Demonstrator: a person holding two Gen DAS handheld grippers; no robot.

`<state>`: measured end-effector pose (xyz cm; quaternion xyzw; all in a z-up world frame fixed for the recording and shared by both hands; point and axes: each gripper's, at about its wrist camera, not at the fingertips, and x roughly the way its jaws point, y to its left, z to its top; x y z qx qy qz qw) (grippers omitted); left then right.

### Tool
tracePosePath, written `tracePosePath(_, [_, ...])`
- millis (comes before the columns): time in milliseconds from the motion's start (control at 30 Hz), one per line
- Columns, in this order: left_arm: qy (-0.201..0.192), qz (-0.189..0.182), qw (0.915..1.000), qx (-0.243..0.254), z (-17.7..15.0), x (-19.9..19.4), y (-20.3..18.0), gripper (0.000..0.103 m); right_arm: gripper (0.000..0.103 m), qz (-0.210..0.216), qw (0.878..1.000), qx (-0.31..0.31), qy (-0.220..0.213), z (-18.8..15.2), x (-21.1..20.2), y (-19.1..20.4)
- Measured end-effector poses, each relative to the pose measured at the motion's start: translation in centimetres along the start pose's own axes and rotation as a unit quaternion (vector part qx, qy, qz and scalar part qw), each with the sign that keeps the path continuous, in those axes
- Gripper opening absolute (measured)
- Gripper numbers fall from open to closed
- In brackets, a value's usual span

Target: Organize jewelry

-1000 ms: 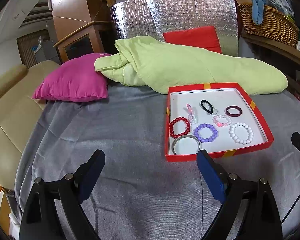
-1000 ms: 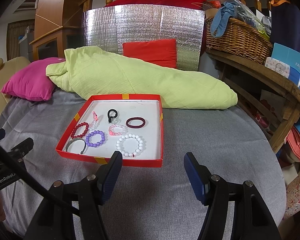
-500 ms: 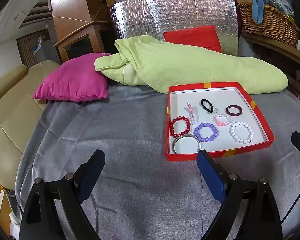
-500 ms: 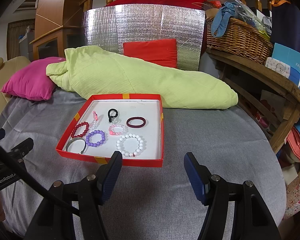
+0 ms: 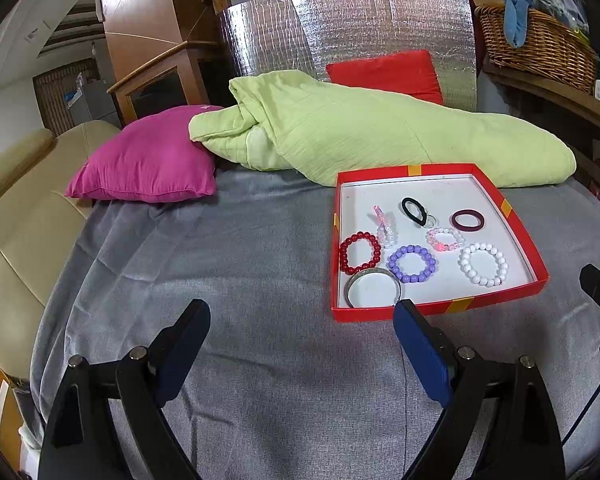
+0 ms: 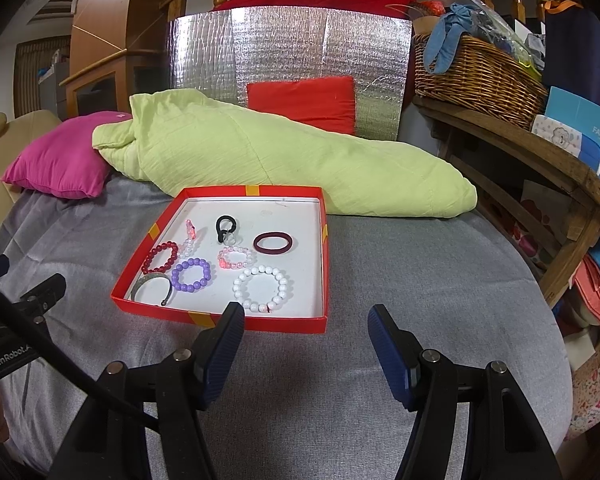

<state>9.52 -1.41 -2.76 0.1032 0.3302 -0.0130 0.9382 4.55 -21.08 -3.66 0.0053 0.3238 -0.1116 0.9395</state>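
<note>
A shallow red box (image 5: 440, 308) (image 6: 220, 318) lies on the grey bed cover. It holds several bracelets: red beads (image 5: 359, 252) (image 6: 160, 257), purple beads (image 5: 412, 263) (image 6: 191, 275), white beads (image 5: 483, 264) (image 6: 261, 288), pink-and-clear beads (image 5: 444, 239) (image 6: 236, 258), a silver bangle (image 5: 374, 292) (image 6: 152, 286), a dark maroon band (image 5: 467, 220) (image 6: 273, 242) and a black hair tie (image 5: 414, 210) (image 6: 225, 226). My left gripper (image 5: 302, 324) is open and empty, in front of the box's near left corner. My right gripper (image 6: 306, 330) is open and empty at the box's near right corner.
A light green quilt (image 5: 360, 132) (image 6: 260, 160) lies behind the box, with a magenta pillow (image 5: 148, 168) (image 6: 60, 164) to its left and a red cushion (image 6: 302, 102) behind. A wicker basket (image 6: 476, 80) stands on a wooden shelf at right. A beige sofa (image 5: 16, 216) is at left.
</note>
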Motion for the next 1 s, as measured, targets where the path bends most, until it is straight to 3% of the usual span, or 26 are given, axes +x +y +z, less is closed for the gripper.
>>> tracePosePath(1000, [-0.003,-0.005,1.0000,-0.003,0.15,0.35,0.46,0.093,0.068,0.004,1.000,0.004,0.000,0.00,0.24,-0.26])
